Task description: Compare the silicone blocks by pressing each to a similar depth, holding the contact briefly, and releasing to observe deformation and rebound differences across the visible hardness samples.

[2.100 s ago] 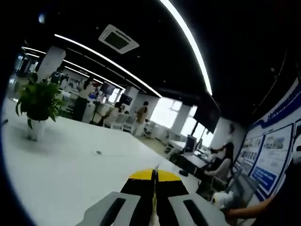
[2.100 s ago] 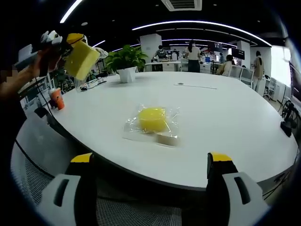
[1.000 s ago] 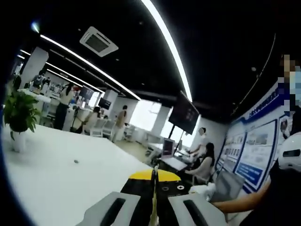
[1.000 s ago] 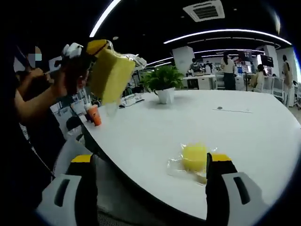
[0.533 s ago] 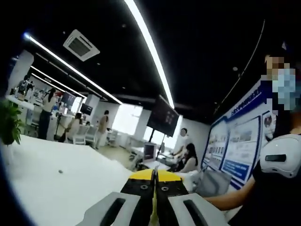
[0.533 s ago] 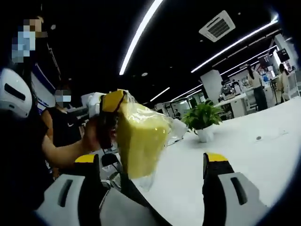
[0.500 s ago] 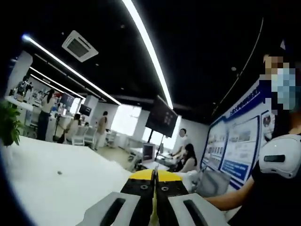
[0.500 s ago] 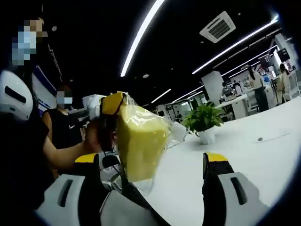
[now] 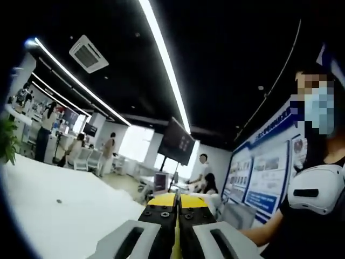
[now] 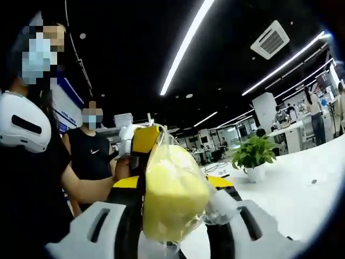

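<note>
Squeezing a bagged yellow block [image 10: 175,197], right tongs [image 10: 173,216] clamp it; left tongs [image 9: 176,208] together.

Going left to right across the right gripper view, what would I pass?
Person's white shoulder piece → second person in a black shirt → yellow block in clear plastic, squeezed between the right gripper's jaws → potted plant on the white table.

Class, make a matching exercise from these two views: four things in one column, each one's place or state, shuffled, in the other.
1 yellow block
2 potted plant
3 ceiling vent
4 left gripper

A standing on the white table
B shut on the block's bag
C between the right gripper jaws
D overhead

Pairs: 1-C, 2-A, 3-D, 4-B
</note>
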The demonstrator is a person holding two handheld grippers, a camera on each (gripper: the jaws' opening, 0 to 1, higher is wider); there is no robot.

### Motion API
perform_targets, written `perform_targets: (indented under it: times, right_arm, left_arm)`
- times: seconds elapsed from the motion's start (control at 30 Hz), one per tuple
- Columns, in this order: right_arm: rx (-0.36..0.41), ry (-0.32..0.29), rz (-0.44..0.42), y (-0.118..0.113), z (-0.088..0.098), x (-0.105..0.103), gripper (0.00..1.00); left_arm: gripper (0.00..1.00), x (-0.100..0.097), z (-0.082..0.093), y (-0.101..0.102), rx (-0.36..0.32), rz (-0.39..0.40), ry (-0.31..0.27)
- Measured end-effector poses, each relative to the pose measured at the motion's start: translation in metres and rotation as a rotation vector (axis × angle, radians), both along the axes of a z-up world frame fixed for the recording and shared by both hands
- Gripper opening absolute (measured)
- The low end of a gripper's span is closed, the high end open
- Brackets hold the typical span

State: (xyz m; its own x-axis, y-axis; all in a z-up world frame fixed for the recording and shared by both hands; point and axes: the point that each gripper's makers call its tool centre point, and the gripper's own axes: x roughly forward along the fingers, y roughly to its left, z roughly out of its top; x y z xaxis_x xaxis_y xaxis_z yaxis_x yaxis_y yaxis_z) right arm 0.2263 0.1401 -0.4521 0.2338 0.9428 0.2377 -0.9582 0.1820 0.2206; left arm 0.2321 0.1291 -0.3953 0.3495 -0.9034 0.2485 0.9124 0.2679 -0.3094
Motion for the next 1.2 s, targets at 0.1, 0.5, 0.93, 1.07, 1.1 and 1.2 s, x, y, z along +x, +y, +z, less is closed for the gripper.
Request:
perform_targets:
  times: [0.1,0.5,0.93,1.07,1.1,1.2]
  right_arm:
    - [0.008,0.011,0.017,-0.001,0.004,-0.003,0.38]
    - [-0.068,0.087,-0.009,-0.004,0.009,-0.003,0.11]
    - [-0.133,0.145,-0.011,-0.006,0.004,-0.005,0.02]
    - [-0.136,0.144,-0.004,-0.005,0.005,-0.008,0.02]
    - [-0.135,0.147,-0.002,-0.005,0.006,-0.008,0.02]
    - [-0.137,0.144,0.004,-0.004,0.007,-0.010,0.02]
  left_arm:
    - [0.00,-0.001,0.001,0.002,-0.003,0.004,-0.007]
    - [0.00,0.000,0.001,0.004,0.017,0.029,-0.039]
    - [0.00,-0.001,-0.001,0.001,0.110,0.075,-0.113]
    - [0.00,-0.002,-0.002,0.002,0.119,0.082,-0.121]
    - [0.00,-0.003,-0.001,0.003,0.118,0.083,-0.122]
    - [0.00,-0.004,0.001,0.003,0.106,0.079,-0.117]
